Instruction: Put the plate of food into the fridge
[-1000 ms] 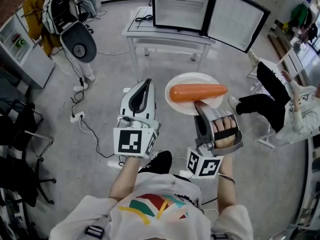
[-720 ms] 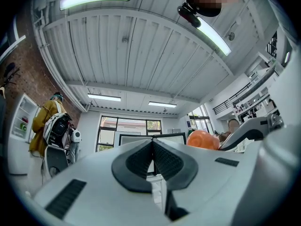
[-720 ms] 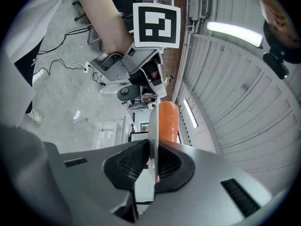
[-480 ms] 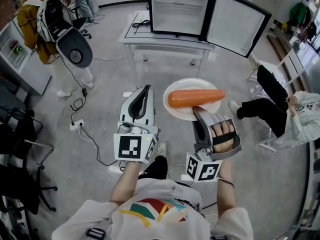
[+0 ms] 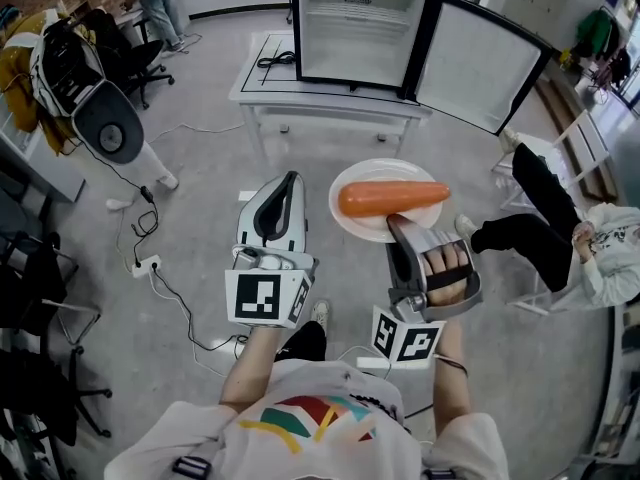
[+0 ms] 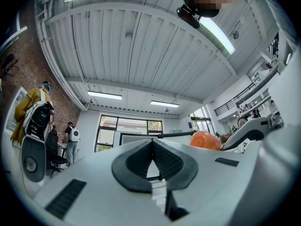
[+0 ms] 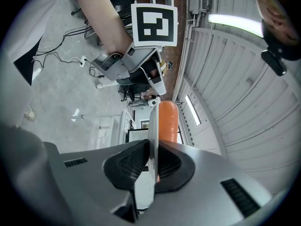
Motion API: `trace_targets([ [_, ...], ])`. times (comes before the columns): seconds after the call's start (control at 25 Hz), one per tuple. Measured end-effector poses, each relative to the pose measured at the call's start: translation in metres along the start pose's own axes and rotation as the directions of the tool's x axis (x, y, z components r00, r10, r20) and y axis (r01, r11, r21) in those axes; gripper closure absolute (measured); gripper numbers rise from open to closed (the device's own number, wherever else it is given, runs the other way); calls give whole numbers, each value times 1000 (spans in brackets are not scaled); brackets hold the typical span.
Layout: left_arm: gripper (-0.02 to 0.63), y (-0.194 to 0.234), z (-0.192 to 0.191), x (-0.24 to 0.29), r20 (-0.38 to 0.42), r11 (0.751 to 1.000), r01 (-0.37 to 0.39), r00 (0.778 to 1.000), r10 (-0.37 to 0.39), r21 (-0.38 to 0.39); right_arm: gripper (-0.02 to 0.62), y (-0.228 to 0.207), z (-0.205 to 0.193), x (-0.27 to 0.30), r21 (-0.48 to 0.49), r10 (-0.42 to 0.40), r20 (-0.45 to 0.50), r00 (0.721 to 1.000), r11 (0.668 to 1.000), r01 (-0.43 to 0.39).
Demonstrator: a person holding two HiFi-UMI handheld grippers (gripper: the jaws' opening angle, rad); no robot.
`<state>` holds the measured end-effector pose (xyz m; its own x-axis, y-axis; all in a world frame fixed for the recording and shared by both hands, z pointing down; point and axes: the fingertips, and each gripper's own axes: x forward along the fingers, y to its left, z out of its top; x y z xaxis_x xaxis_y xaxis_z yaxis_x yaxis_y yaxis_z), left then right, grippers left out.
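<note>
A white plate bearing one long orange carrot hangs in the air in front of me. My right gripper is shut on the plate's near rim. In the right gripper view the plate stands edge-on between the pads, with the carrot beyond it. My left gripper is shut and empty, just left of the plate and apart from it. Its tips meet with nothing between them. The fridge stands on a white table, its door swung wide to the right.
A person sits on a white chair at the right, legs stretched toward me. Another person carrying equipment stands at the far left. Cables and a power strip lie on the floor at the left, beside black chairs.
Both grippers and the plate with the carrot have moved forward toward the table and fridge, which now look nearer. The person with the equipment has shifted further left in the view.
</note>
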<state>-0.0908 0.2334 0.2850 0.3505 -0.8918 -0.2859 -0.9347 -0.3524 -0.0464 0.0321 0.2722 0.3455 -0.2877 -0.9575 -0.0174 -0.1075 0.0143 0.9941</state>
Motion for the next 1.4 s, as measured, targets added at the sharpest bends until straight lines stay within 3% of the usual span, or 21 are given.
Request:
trace_targets([
  [0.24,601,31,-15,49,-6,999,-13,1000,13,-35,568,-7,-9,52,-9,21,-10,1000,1000,-21],
  [0.84,601,52,-44,156,-9,998,60,998,-60,0,568,-27,-43,163,-6,-34,-34,999,999,34],
  [1.4,601,69,-59,184,-20,997,82,996,-82,-7,568,-18,-48,193,-11,-11,-53,999,1000,10],
])
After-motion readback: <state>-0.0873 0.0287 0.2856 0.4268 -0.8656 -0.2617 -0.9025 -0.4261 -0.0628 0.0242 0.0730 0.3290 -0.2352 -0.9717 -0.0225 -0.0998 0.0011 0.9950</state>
